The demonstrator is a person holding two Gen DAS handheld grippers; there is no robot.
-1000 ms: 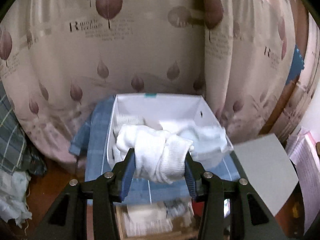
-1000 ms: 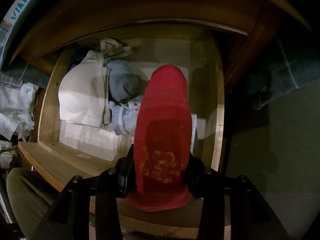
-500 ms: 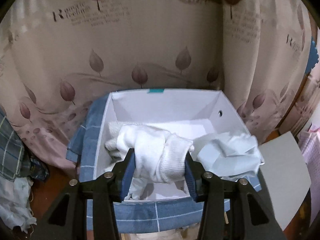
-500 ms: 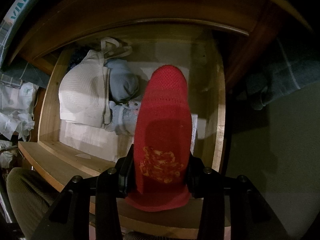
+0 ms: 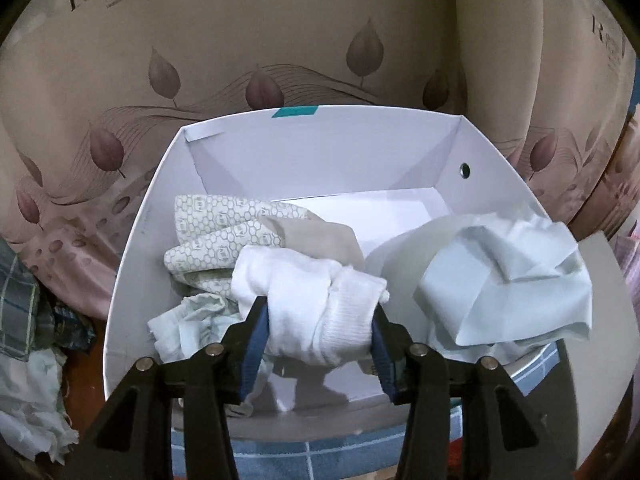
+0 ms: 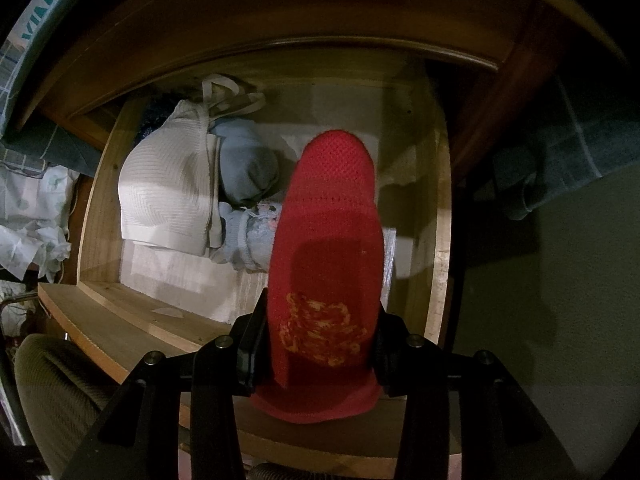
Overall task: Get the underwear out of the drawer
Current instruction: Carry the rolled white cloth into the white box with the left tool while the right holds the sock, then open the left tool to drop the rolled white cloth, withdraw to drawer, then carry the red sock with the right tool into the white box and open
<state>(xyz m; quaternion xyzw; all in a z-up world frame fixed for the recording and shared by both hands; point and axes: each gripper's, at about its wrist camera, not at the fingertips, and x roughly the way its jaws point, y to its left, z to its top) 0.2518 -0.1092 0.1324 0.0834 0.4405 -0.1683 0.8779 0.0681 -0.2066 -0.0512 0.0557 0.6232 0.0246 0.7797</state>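
My left gripper holds a rolled white garment just above the inside of a white box. Its jaws are opening, and the blue pads still touch the roll on both sides. In the box lie a honeycomb-patterned cloth and a beige piece, and a pale blue garment hangs over the right rim. My right gripper is shut on a red knitted garment above the open wooden drawer. A cream ribbed garment, a grey bundle and a pale rolled piece lie in the drawer.
A leaf-printed curtain hangs close behind the box. A blue checked cloth lies under the box, a grey board stands to its right, and crumpled clothes are piled at its left. Ribbed olive fabric shows beside the drawer front.
My left gripper has come down and forward over the box with the white roll, so the box fills more of the view. The right gripper and red garment have stayed put.
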